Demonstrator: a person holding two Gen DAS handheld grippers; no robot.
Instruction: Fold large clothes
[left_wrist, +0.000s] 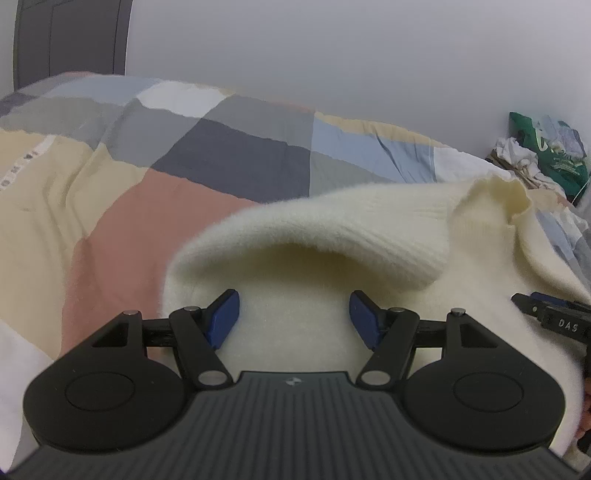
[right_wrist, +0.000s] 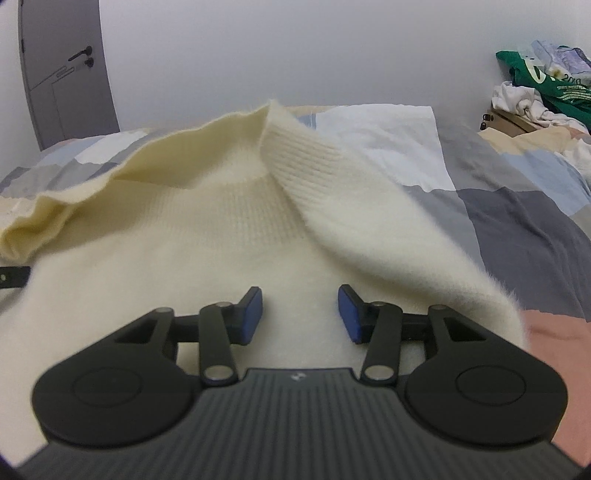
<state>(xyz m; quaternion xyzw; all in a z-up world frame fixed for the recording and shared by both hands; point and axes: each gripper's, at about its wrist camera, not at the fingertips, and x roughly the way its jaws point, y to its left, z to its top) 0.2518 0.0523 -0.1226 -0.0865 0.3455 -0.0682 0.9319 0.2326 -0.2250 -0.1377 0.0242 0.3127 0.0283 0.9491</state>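
A fluffy cream knit sweater (right_wrist: 207, 266) lies rumpled on the patchwork bedspread (left_wrist: 155, 206), its ribbed sleeve (right_wrist: 306, 162) folded across the body.

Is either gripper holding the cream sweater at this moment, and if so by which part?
Neither. The left gripper and right gripper both stand open over the sweater, with no fabric pinched between their fingers.

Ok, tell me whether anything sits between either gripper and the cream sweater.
Nothing visible does. The left gripper and the right gripper both hang with jaws apart directly over the cream sweater, only its fuzzy knit showing between the pads. The clothes pile lies far off by the wall.
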